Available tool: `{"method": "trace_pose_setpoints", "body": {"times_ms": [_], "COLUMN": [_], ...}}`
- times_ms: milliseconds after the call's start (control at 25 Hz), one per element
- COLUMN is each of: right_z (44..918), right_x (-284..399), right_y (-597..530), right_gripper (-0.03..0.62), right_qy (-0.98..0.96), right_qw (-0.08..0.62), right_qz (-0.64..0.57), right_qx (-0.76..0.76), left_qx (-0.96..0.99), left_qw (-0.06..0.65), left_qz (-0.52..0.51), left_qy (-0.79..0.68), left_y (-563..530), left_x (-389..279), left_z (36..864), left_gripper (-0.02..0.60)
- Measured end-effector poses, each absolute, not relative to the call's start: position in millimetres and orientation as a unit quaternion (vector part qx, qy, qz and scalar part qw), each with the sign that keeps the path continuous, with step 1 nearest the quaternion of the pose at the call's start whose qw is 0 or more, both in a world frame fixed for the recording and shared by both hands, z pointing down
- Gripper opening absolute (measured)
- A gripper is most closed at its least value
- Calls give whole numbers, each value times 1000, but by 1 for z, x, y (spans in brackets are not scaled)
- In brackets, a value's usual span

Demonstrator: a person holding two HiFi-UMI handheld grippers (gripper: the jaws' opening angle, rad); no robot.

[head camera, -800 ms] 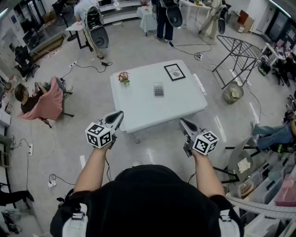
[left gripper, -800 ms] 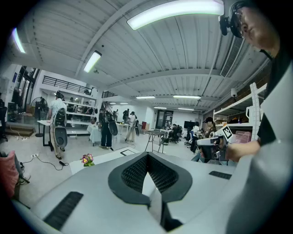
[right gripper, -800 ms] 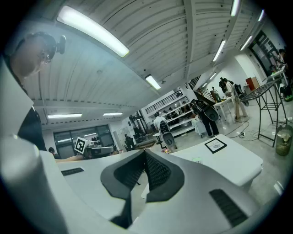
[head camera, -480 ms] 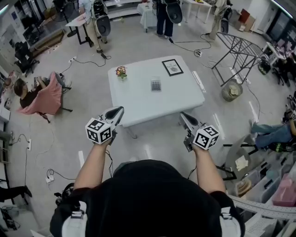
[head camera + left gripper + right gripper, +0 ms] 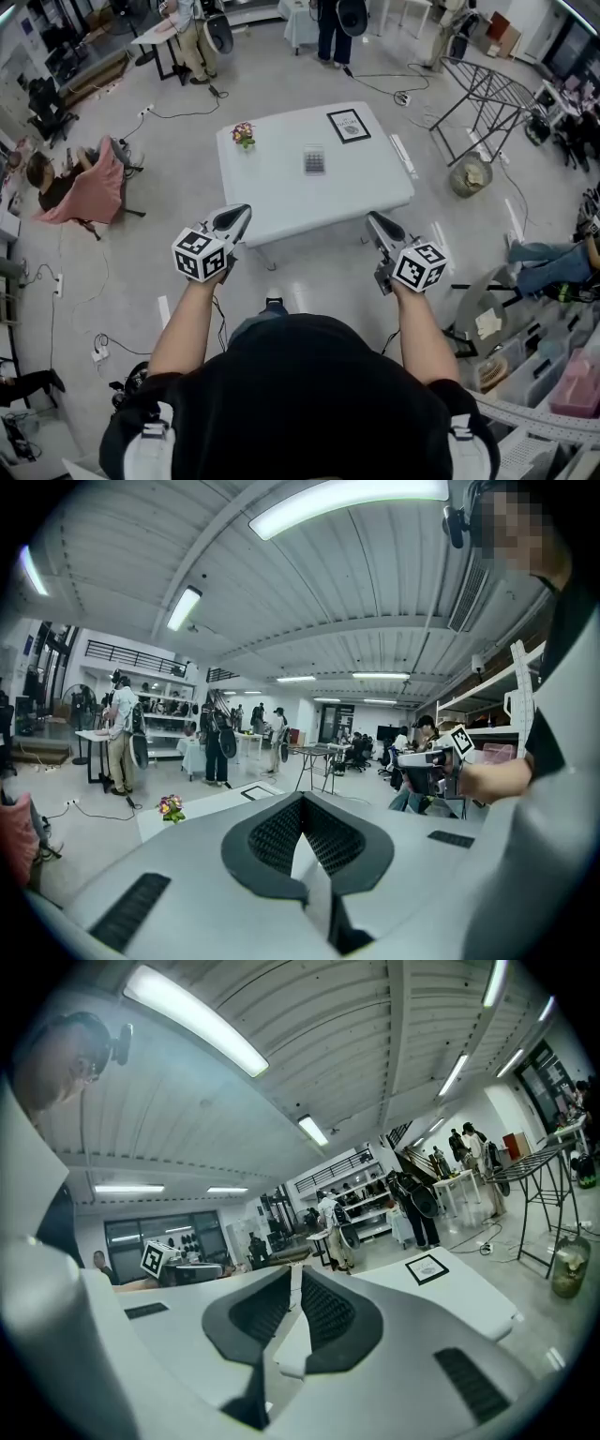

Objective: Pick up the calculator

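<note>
Table (image 5: pixel 281 202): white, rectangular, at the middle of the floor; its near edge lies just beyond both tools.
Left gripper (image 5: pixel 238 216): held short of the table's near left corner and pointing far; jaw tips meet, nothing between them.
Right gripper (image 5: pixel 373 221): held short of the near right corner and pointing far; jaws drawn almost together with a thin slit showing, nothing in it.
Floor jar (image 5: pixel 471 176): round vessel on the floor to the right of the table; contents cannot be made out.
Picture frame (image 5: pixel 348 126): lies flat at the far right of the table top.
Flower pot (image 5: pixel 243 136): stands at the far left corner and holds a small bunch of pink and yellow flowers.
Calculator (image 5: pixel 314 161): lies flat near the middle of the table, nearer the far edge, untouched and apart from frame and pot.
Bearing: the calculator lies far of both tools and between them, well apart from each. Its long axis runs near to far. The right gripper looks slightly the nearer.
Next move, as judged: a forward reach over the near edge, jaws opened wider first. Pickup not yet begun.
</note>
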State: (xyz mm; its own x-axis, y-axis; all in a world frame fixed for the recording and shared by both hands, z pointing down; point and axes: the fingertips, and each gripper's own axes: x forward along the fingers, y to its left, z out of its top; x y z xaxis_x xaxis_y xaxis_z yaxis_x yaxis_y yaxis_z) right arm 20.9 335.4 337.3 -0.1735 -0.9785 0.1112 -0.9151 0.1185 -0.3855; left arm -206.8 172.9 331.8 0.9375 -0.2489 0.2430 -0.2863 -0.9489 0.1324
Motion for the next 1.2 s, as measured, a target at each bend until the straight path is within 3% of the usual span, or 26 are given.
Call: {"method": "trace_pose_setpoints", "body": {"times_ms": [360,1200], "right_z": [346,369], "right_x": [29,51], "right_y": [318,194], "right_gripper": [97,104], "right_qy": [736,701], "right_qw": [61,57], "right_qz": [-186,-208], "right_qx": [-648,-680], "left_qx": [981,981], "left_qw": [100,126], "left_qz": [114,128], "left_qy": [-123,-78], "left_y": [154,18], "left_x": [-196,-161], "left_z": [346,380], "left_gripper": [18,18]}}
